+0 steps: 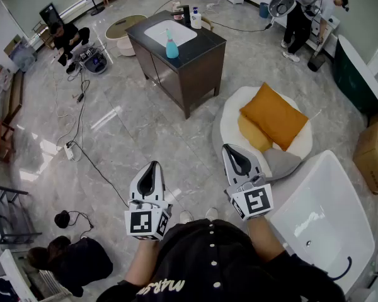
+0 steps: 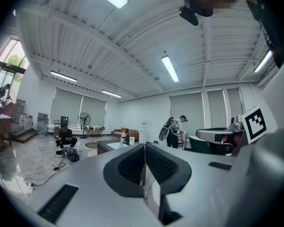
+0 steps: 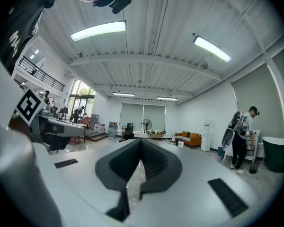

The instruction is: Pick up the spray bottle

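The spray bottle [image 1: 171, 45], pale blue, stands upright on the dark top of a cabinet [image 1: 201, 61] far across the room. It is just beside the right edge of the white sink [image 1: 160, 33] let into that top. At the far end of the same top stands a white bottle [image 1: 196, 19] with a blue label whose print is too small to read, with darker items beside it that cannot be made out.

Nearer and to the right, a round white seat [image 1: 230, 121] holds two orange cushions [image 1: 274, 115] and a grey cushion [image 1: 282, 162] at its near edge. A white bathtub [image 1: 321, 187] lies near right, and a cardboard box [image 1: 373, 153] sits further right, its contents not visible.

The left gripper [image 1: 152, 168] and the right gripper [image 1: 232, 153] are held level over the bare floor, well apart from the cabinet. Each gripper view shows the ribbed pads pressed together with nothing between them. Each gripper bears a cube with black square markers. White lettering [image 1: 164, 286] on the person's dark top reads "MARS" where it shows; the rest is lost in folds.
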The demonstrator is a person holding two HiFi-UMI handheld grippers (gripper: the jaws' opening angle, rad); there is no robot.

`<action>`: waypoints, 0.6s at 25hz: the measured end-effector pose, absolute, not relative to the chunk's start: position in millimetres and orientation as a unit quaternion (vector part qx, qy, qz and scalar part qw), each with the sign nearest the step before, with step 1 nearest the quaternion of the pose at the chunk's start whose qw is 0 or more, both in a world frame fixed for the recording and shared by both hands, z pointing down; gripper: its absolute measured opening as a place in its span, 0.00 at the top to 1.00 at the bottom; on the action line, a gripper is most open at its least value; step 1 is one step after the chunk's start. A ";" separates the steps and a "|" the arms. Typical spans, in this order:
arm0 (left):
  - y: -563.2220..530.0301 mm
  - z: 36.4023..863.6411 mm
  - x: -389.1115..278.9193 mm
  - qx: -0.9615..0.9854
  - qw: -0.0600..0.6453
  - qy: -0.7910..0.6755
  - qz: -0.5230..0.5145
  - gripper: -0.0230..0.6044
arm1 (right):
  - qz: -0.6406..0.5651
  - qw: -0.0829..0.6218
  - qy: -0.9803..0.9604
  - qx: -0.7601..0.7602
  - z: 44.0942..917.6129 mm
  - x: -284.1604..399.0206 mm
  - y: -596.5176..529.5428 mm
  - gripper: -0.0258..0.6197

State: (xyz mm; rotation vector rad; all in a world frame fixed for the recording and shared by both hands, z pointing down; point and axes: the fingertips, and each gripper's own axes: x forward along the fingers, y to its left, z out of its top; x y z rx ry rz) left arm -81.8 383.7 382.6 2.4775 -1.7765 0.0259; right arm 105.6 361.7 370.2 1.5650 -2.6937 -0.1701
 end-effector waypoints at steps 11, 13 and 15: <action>385.0 384.4 -84.9 0.809 0.050 -0.585 0.007 0.94 | -0.039 -0.024 -0.865 0.500 364.4 105.0 364.6 0.97; 385.1 385.9 -82.5 0.807 0.052 -0.588 0.009 0.94 | -0.034 -0.026 -0.865 0.499 366.9 109.8 365.5 0.97; 384.8 387.2 -79.0 0.805 0.054 -0.590 0.010 0.94 | -0.029 -0.025 -0.866 0.498 369.8 115.8 365.6 0.97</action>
